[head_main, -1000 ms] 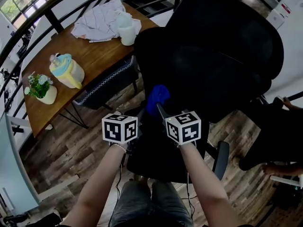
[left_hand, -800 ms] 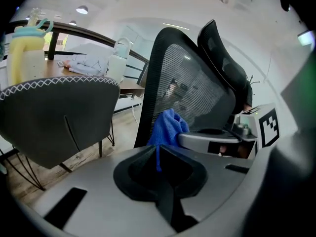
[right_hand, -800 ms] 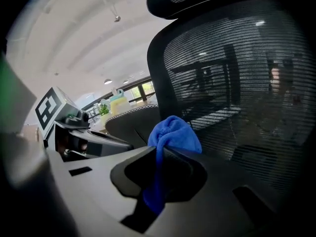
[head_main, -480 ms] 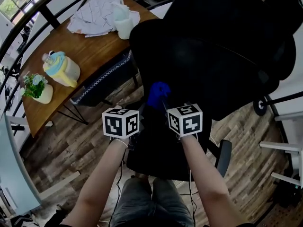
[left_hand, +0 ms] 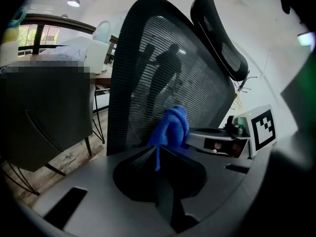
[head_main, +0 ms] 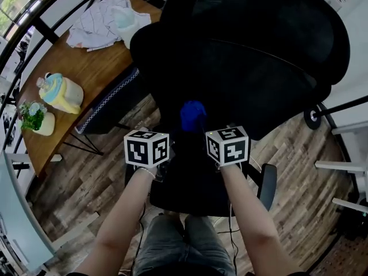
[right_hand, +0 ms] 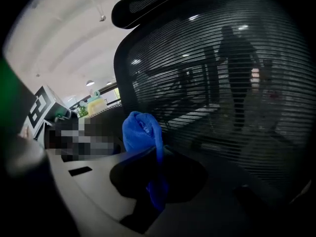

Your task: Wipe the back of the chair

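The fluffy blue cloth (right_hand: 140, 130) sits bunched against the lower part of the chair (head_main: 259, 56) back, a curved black panel of fine ribbed mesh. The right gripper (right_hand: 157, 167) is clamped on a fold of it. The left gripper (left_hand: 158, 154) has its jaws together, nipping a thin blue edge. Beyond stands a wooden table (head_main: 95, 73).

Black mesh-back chair (head_main: 253, 56) with headrest, standing upright. Blue cloth (head_main: 193, 115) bunched up, against the mesh at 6 o'clock of the back.
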A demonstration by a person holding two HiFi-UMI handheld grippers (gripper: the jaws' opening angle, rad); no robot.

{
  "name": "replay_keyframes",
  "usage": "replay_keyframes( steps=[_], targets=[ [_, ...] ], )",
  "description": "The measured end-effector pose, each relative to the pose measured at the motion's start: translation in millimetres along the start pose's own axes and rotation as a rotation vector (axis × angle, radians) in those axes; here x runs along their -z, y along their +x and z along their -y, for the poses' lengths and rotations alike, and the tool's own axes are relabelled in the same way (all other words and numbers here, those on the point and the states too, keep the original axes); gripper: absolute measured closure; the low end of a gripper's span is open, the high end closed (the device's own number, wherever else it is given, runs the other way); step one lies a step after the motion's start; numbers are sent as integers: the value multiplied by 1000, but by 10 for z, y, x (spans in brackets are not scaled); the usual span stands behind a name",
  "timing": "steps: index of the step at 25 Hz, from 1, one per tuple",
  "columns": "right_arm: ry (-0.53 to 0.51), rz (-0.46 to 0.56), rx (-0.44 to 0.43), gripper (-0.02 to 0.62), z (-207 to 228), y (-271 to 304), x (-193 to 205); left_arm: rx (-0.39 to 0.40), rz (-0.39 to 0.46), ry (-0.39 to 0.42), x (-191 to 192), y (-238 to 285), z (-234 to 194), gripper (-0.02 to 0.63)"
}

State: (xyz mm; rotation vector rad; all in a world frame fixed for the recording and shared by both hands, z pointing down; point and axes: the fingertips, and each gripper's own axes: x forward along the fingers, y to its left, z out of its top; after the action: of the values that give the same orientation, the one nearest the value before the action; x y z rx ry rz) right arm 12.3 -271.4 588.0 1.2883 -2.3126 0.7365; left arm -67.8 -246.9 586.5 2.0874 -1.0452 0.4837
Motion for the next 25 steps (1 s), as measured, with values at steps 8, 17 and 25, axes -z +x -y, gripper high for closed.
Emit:
replay_keyframes(
  steps=[8, 17, 25],
  targets=[
    [62, 14, 102, 543, 538, -344, 156, 38, -33, 29, 63, 227, 321, 575],
    [118, 45, 173, 543, 965, -720, 267, 96, -68, 57, 149, 502, 757, 575],
    [151, 51, 248, 543, 1383, -1058, 392, 142, -95, 36, 207, 734, 1045, 575]
  ],
)
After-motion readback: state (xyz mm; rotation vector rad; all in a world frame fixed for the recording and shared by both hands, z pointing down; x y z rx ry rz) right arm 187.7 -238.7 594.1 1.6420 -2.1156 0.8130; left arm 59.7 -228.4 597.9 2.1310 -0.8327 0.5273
